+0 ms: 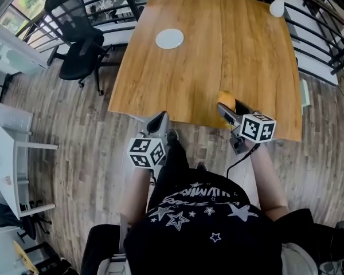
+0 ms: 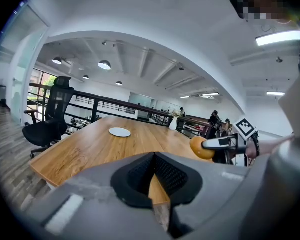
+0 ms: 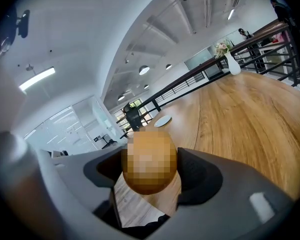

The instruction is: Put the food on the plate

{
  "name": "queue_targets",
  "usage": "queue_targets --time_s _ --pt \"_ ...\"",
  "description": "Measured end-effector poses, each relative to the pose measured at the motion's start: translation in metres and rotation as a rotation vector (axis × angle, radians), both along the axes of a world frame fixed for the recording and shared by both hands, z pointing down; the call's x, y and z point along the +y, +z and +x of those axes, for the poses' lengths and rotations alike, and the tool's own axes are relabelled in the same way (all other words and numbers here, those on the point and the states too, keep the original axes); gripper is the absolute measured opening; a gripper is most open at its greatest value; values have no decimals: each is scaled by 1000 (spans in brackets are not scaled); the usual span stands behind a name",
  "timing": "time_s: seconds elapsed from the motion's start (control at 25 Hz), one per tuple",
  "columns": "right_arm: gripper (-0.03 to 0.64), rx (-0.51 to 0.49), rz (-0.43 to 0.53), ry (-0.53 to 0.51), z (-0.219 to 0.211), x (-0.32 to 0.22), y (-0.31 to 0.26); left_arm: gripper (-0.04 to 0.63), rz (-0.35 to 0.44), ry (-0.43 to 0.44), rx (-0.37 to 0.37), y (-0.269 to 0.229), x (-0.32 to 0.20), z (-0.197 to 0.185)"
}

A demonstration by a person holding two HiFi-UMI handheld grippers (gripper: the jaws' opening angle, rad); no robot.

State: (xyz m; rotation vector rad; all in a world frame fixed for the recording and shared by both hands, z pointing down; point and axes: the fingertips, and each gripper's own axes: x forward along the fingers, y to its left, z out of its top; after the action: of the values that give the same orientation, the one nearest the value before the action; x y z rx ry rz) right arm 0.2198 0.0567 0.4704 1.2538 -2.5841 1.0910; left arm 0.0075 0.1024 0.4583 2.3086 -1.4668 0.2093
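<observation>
A round orange-brown piece of food (image 1: 226,101) sits between the jaws of my right gripper (image 1: 227,110), which is shut on it just over the near edge of the wooden table (image 1: 218,50). In the right gripper view the food (image 3: 149,165) fills the gap between the pads. A small white plate (image 1: 169,38) lies far off at the table's back left, also visible as the plate (image 2: 120,132) in the left gripper view. My left gripper (image 1: 159,123) hangs off the table's near edge, its pads (image 2: 140,176) meeting at the tip with nothing held.
A white vase (image 1: 277,6) with flowers stands at the table's far right corner. A black office chair (image 1: 80,44) is left of the table. A dark railing (image 1: 315,33) runs round the far and right sides. Wood floor lies below me.
</observation>
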Motion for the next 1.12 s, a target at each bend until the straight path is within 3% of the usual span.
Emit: queue_targets --time_s 0.36,0.68,1.12 --pt "330 35 17 42 -9 -73 -4 2 29 23 26 -5 -83 -23" --pt "330 47 34 61 -50 -146 -24 2 29 49 48 -16 -159 -61" --pt "330 69 42 69 -87 -209 -32 2 31 98 58 -18 -223 -88"
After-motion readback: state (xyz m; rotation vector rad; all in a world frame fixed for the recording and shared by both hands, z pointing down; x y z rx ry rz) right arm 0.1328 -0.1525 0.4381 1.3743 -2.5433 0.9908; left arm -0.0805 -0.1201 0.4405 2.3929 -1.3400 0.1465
